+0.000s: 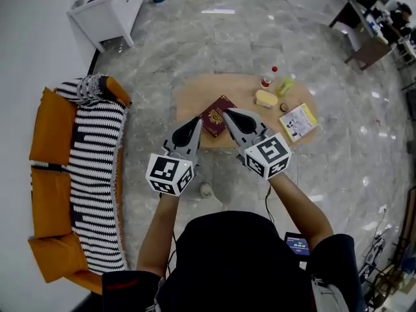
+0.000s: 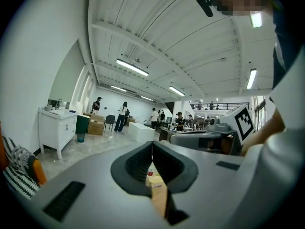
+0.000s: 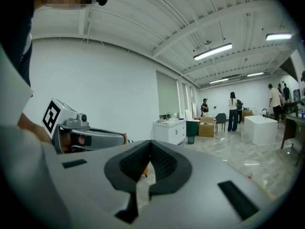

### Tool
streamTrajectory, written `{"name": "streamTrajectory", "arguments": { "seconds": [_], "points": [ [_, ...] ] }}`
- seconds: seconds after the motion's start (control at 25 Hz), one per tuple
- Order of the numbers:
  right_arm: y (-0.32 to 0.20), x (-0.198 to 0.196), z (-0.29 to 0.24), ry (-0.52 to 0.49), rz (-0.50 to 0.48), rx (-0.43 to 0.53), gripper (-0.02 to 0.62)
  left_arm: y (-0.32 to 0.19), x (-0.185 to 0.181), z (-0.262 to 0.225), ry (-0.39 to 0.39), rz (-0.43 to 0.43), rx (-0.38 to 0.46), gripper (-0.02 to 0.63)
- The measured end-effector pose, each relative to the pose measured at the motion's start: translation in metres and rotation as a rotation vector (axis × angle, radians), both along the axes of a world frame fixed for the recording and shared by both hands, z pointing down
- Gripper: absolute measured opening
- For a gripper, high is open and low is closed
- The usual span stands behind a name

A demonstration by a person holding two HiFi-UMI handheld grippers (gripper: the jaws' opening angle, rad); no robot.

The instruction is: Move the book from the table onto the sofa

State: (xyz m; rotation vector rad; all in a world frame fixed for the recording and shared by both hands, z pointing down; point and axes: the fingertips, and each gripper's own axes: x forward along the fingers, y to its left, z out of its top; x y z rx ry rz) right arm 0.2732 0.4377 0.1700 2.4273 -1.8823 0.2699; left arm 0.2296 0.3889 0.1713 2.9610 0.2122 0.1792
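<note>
Counting across the table, we saw one dark red book by its near edge, between two grippers' tips. The left gripper and right gripper each had jaws pressed together, empty. Two bottles, a red-capped bottle and a green bottle, stood near the far edge. One sofa sat beyond the left edge.

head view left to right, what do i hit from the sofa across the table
sofa → dark red book → red-capped bottle → yellow and white booklet
</note>
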Motion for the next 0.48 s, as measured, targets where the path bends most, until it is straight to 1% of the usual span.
{"name": "streamTrajectory", "arguments": {
  "seconds": [0.2,0.36,0.48],
  "points": [
    [-0.009,0.016,0.009,-0.017,0.022,-0.025,0.010,-0.011,0.017,0.013,-0.019,0.013,-0.035,0.017],
    [-0.013,0.025,0.022,-0.044,-0.002,-0.046,0.010,-0.017,0.029,0.030,-0.051,-0.009,-0.031,0.017],
    [-0.016,0.040,0.036,-0.082,-0.013,-0.050,0.011,-0.022,0.040,0.046,-0.085,-0.022,-0.051,0.017]
  ]
}}
